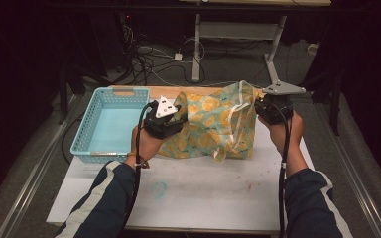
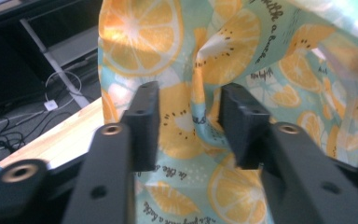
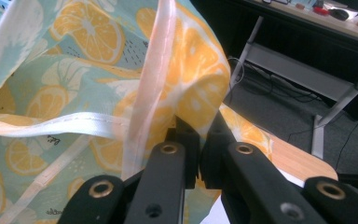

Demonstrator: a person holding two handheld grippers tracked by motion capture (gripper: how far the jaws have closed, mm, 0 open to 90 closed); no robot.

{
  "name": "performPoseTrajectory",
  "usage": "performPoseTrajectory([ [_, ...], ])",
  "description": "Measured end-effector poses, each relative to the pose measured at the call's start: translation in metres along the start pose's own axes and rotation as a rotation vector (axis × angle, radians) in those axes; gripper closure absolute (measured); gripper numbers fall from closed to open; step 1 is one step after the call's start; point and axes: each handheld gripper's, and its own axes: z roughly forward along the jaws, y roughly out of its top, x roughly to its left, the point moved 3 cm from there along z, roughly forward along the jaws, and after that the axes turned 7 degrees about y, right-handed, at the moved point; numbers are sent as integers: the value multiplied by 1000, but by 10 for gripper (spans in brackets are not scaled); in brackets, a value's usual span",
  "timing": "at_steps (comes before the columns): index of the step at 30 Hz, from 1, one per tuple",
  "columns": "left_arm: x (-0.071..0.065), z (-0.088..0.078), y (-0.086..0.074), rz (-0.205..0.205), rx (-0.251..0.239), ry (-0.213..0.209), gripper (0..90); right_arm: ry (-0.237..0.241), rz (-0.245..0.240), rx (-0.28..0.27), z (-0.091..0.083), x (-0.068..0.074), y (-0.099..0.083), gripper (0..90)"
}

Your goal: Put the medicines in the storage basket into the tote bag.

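Bag [image 1: 213, 124] on table, R gripper [image 3: 199, 140] clamped on edge, blue basket [image 1: 110, 94] beside

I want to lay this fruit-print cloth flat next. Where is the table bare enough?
The widest bare patch is the white table top in front of the cloth, between the two forearms, with only a faint blue smudge there. The basket is empty too. The far half is crowded: basket at left, cloth bunched between the left tool and right tool.

A teal cloth [image 1: 213, 126] printed with orange slices is hanging bunched at centre frame, its lower folds resting on the white table [image 1: 193, 193], pale hem showing.
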Motion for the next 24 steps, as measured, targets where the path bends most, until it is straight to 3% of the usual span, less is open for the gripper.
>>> performPoseTrajectory([
  [4,-1,-3,-3,-7,-11,31,436,-4,1,3,3,1,-4,884],
  [8,0,-5,-6,-4,-16,33,356,-5,12,7,6,-1,-7,856],
  [15,2,-6,-7,6,-34,33,288,1,18,0,10,-2,-11,775],
  [21,0,-6,-10,26,-41,37,251,-8,6,8,13,1,-17,505],
  [24,-1,-8,-14,24,-48,29,235,-7,9,-3,10,2,-18,432],
])
